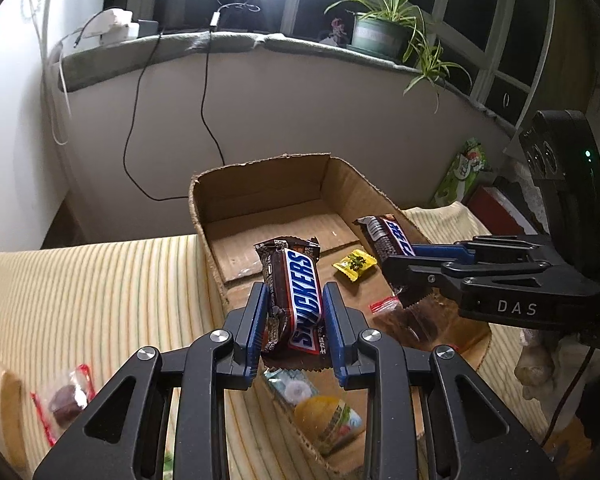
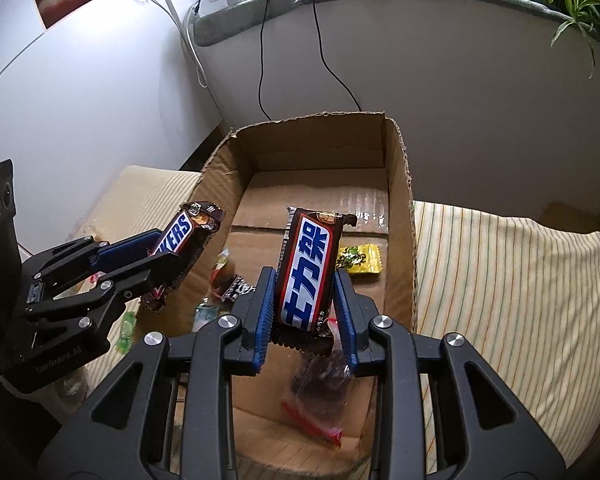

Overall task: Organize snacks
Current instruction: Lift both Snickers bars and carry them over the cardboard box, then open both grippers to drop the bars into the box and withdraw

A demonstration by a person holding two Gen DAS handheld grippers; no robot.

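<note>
My left gripper (image 1: 294,294) is shut on a Snickers bar (image 1: 296,300) and holds it above the near left wall of an open cardboard box (image 1: 260,184). My right gripper (image 2: 306,280) is shut on a second Snickers bar (image 2: 310,264) with Chinese lettering, held over the box (image 2: 400,200). Each gripper shows in the other's view: the right one (image 1: 396,268) at the box's right side, the left one (image 2: 168,252) at its left wall. A yellow candy (image 1: 354,264) (image 2: 358,260) and other wrapped snacks lie in the box.
The box stands on a striped cushion (image 1: 100,288). A red-edged clear packet (image 1: 66,400) lies on the cushion at the left. Another clear packet (image 2: 320,392) lies in the box below my right gripper. A wall, cables and a windowsill with a plant (image 1: 384,28) stand behind.
</note>
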